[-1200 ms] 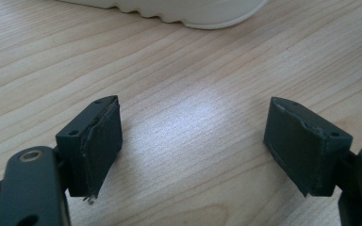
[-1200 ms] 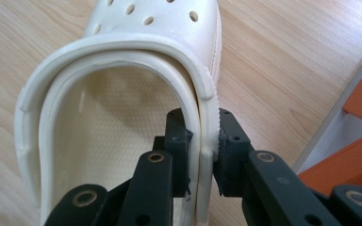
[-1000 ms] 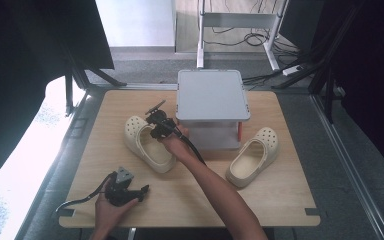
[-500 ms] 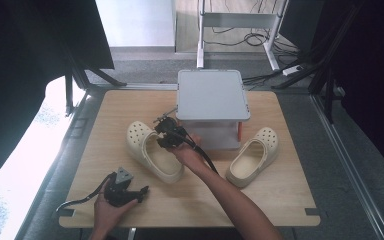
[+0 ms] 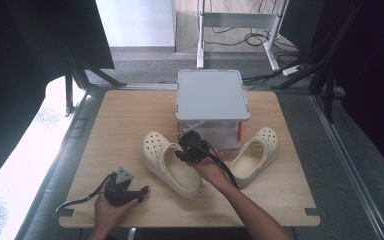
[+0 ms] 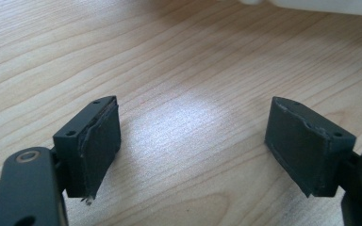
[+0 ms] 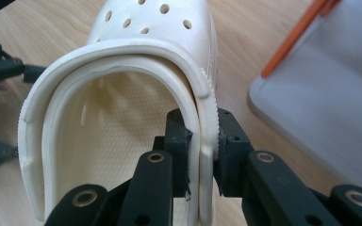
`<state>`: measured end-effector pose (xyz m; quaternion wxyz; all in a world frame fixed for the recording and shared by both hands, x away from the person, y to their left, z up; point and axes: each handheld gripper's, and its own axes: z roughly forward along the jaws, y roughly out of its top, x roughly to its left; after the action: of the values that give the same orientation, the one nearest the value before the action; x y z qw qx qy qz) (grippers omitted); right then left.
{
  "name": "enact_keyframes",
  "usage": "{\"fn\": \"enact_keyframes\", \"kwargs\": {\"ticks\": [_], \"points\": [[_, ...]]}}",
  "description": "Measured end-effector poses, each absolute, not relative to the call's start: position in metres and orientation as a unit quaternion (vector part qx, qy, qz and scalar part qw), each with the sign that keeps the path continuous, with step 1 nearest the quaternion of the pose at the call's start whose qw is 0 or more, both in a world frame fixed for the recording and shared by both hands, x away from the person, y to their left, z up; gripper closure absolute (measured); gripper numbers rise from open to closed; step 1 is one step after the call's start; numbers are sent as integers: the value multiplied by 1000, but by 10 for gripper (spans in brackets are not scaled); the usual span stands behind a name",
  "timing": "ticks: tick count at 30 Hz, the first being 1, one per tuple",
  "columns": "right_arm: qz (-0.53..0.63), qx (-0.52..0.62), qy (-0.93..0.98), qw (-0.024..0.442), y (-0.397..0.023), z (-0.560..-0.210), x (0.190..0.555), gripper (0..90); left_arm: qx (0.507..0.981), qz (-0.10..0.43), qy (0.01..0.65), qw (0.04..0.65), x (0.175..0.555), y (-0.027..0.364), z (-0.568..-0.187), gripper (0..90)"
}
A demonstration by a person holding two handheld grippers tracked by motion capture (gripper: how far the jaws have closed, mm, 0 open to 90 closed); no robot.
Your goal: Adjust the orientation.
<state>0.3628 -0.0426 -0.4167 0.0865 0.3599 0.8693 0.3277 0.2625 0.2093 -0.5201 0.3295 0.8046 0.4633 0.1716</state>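
Two cream clogs lie on the wooden counter (image 5: 130,115) in the high view, one on each side below a grey box-like stand (image 5: 211,95) with orange legs. The left clog (image 5: 170,162) lies at mid-counter, toe toward the far left; the right clog (image 5: 254,155) rests just right of the stand. The right gripper (image 5: 192,147) sits at the left clog's right rim, a hand (image 5: 207,170) behind it. The left gripper (image 5: 125,187) rests at the near left edge, held by the other hand (image 5: 107,212).

In the left gripper view, the jaws stand released, wide apart over bare wood.

In the right gripper view, the jaws are clenched on the clog's side wall (image 7: 205,141), one pad inside and one outside. The grey stand's base lies to the right.
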Motion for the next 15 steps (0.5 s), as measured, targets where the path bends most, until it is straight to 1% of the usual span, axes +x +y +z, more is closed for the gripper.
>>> {"fn": "enact_keyframes", "kwargs": {"ticks": [5, 15], "points": [[332, 374, 862, 82, -66, -420, 348, 785, 804, 170, 464, 330, 263, 209, -520, 192], [341, 389, 852, 80, -98, -428, 326, 784, 804, 172, 464, 330, 263, 209, -520, 192]]}}
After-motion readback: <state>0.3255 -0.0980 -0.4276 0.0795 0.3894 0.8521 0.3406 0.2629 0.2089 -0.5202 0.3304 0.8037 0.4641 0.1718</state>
